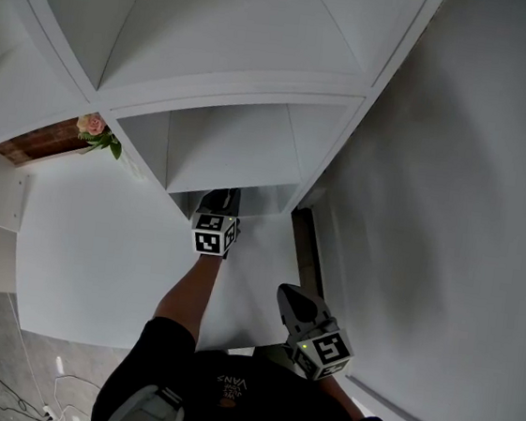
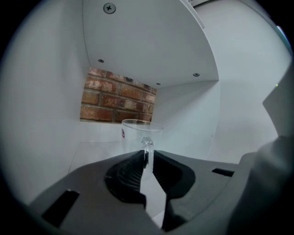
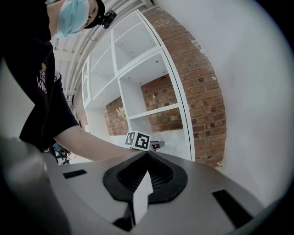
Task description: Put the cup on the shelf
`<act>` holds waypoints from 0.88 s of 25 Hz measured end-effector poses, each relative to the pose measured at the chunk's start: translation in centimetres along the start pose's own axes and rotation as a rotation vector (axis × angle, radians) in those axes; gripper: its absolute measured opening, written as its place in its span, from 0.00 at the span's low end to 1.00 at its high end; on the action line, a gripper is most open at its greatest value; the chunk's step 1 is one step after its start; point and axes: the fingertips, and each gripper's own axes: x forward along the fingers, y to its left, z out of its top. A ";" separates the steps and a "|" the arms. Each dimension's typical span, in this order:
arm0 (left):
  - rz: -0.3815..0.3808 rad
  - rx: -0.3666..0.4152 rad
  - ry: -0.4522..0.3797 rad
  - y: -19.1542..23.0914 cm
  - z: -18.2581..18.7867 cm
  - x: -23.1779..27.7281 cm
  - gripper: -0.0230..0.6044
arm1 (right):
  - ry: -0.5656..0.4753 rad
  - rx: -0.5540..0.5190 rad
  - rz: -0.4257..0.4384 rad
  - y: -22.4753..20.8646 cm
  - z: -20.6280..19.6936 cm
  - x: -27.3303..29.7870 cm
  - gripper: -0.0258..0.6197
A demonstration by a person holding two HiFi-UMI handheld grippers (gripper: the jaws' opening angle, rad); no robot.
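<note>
A clear glass cup point(image 2: 137, 134) with a handle point(image 2: 147, 146) stands upright inside a white shelf compartment, its base hidden behind the jaws. My left gripper point(image 2: 147, 158) is shut on the handle. In the head view the left gripper point(image 1: 222, 196) reaches into the low middle compartment of the shelf point(image 1: 233, 145), and the cup itself is hidden there. My right gripper point(image 1: 289, 296) hangs back near the person's body, shut with nothing in it point(image 3: 148, 153). The left gripper's marker cube point(image 3: 138, 140) shows ahead in the right gripper view.
The white shelf unit has several open compartments with a brick wall point(image 2: 115, 98) behind. A pink flower point(image 1: 93, 128) sits in the compartment to the left. A white counter point(image 1: 98, 252) lies below, and a white wall point(image 1: 450, 226) rises close on the right.
</note>
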 end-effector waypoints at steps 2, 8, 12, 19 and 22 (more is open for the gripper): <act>0.005 -0.004 -0.004 0.1 0.2 0.4 0.08 | 0.001 0.001 -0.002 -0.1 0.0 0.0 0.04; -0.002 -0.038 -0.019 0.4 1.0 1.3 0.09 | 0.026 -0.003 -0.001 -0.5 -1.0 -0.5 0.04; -0.019 -0.066 -0.035 0.3 1.2 1.3 0.10 | 0.018 -0.014 -0.001 -0.7 -0.7 -0.6 0.04; 0.000 -0.099 -0.050 0.7 0.8 0.2 0.18 | 0.014 -0.025 0.008 -0.9 0.0 -1.1 0.04; 0.010 -0.094 -0.052 0.4 1.0 -0.8 0.18 | 0.012 -0.039 0.017 -1.1 0.2 -1.3 0.04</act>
